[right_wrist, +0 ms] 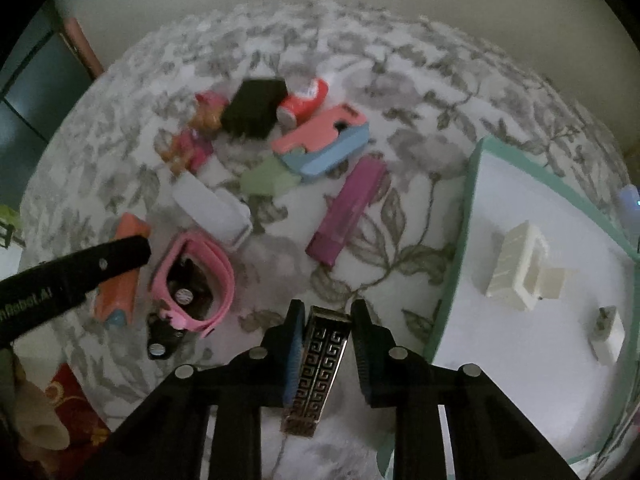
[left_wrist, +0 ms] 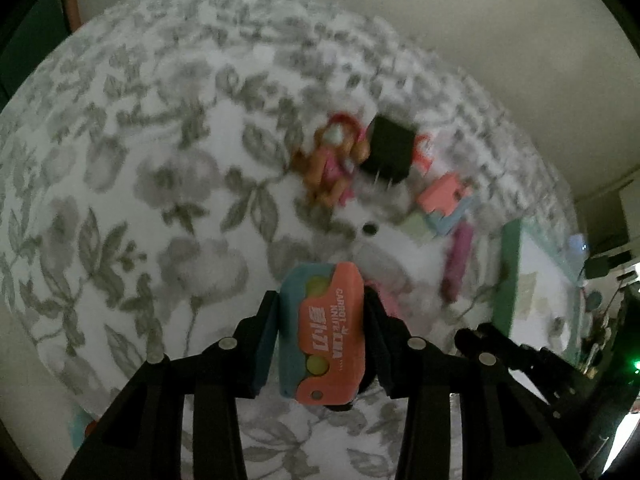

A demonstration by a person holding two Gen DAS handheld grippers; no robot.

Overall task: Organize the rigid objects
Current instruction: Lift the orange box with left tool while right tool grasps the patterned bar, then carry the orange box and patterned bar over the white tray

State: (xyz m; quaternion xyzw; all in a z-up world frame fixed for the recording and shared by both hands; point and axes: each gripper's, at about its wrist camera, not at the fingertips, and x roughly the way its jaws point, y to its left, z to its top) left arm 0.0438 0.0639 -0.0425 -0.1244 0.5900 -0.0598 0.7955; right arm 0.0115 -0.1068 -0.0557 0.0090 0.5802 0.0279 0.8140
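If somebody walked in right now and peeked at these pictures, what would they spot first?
Probably the orange and teal toy carrot knife pinched in the left tongs above the flowery cloth. Next, the gold and black patterned lighter held in the right tongs, beside the green-edged box. Behind sits a jumble of colourful toys, a purple lighter among them.

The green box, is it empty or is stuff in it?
Not empty. The green box already holds a ribbed white block and a smaller white piece on its white floor, seen from the right wrist.
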